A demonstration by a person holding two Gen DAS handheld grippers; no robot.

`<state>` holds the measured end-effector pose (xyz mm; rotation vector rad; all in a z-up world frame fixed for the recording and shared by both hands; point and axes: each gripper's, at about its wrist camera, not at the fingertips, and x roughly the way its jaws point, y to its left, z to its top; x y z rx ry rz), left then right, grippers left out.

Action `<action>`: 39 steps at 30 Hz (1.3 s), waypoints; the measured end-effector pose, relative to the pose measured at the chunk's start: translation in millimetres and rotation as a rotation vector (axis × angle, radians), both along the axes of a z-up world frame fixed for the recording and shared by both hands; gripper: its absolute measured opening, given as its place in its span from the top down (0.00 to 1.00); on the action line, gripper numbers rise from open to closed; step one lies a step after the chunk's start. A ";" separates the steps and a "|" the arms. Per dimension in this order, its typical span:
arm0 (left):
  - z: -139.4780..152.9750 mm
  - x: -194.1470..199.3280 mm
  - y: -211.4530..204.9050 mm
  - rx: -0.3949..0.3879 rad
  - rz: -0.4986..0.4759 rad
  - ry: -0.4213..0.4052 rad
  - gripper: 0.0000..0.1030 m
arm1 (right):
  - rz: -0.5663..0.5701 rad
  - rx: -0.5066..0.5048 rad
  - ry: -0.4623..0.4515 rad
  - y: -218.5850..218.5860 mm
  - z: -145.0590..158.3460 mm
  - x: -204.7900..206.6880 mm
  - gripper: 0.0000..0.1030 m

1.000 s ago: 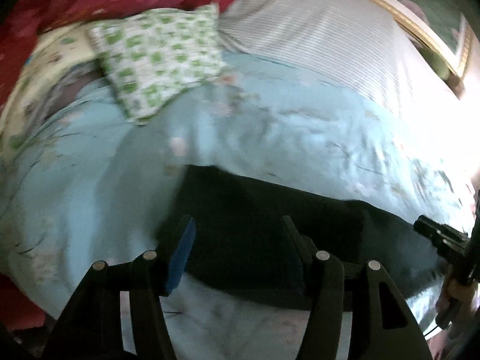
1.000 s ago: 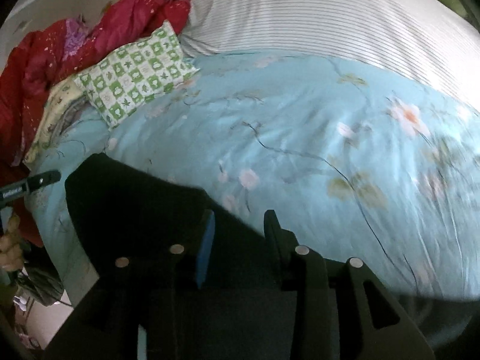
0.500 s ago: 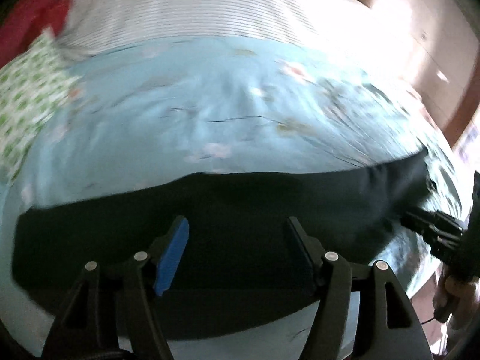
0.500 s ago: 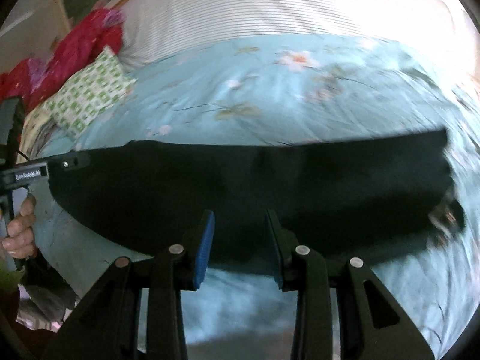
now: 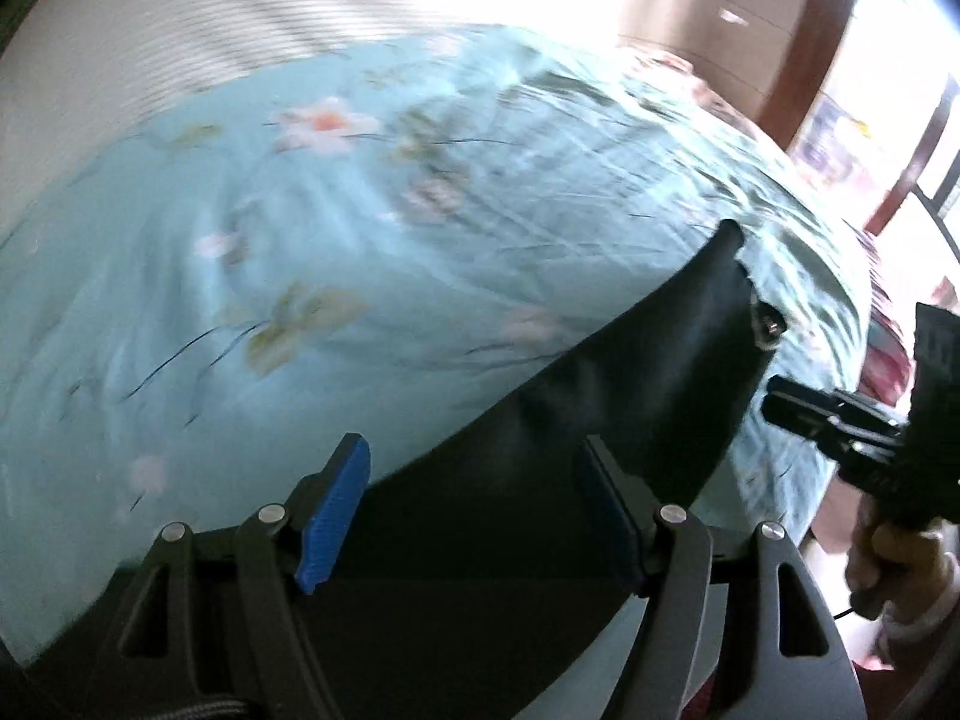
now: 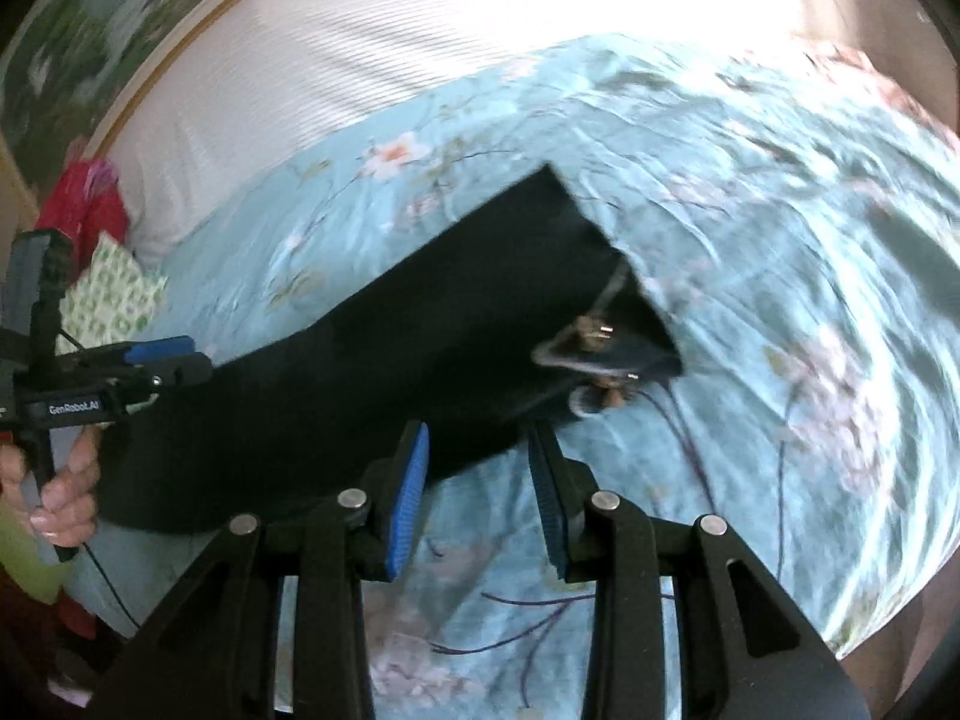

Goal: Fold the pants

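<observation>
Black pants [image 6: 420, 330] lie flat in a long strip across the light blue flowered bedspread [image 6: 780, 240], waistband with its button at the right end [image 6: 600, 336]. In the left wrist view the pants [image 5: 630, 408] run under my left gripper [image 5: 474, 480], which is open and empty just above them. My right gripper [image 6: 480, 468] is open with a narrower gap and hovers over the pants' near edge by the waistband. Each gripper also shows in the other's view: the right one [image 5: 828, 420], the left one [image 6: 150, 360].
A white striped sheet [image 6: 360, 60] covers the far part of the bed. A green-checked pillow [image 6: 114, 300] and red bedding [image 6: 84, 204] lie at the far left. Wood panelling and a bright doorway [image 5: 870, 90] stand beyond the bed's right end.
Both views have swung to the right along the pants, from the leg end toward the waistband. The pants lie in the same strip. Both grippers stay open.
</observation>
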<state>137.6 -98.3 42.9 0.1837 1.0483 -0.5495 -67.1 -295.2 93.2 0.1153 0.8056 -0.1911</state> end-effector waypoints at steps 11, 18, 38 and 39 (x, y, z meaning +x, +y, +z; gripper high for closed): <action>-29.4 50.6 -87.4 -0.011 -0.219 0.154 0.30 | -0.155 0.214 -0.060 -44.4 -4.0 3.6 0.58; -44.3 65.0 -128.9 -0.001 -0.292 0.222 0.30 | -0.148 0.319 -0.134 -62.6 -9.2 10.6 0.88; -26.6 59.7 -168.5 -0.178 -0.421 0.249 0.85 | -0.011 0.295 -0.200 -53.4 5.4 -8.2 0.89; -19.2 55.7 -161.6 -0.191 -0.420 0.233 0.85 | 0.018 0.292 -0.207 -50.1 9.4 -6.1 0.89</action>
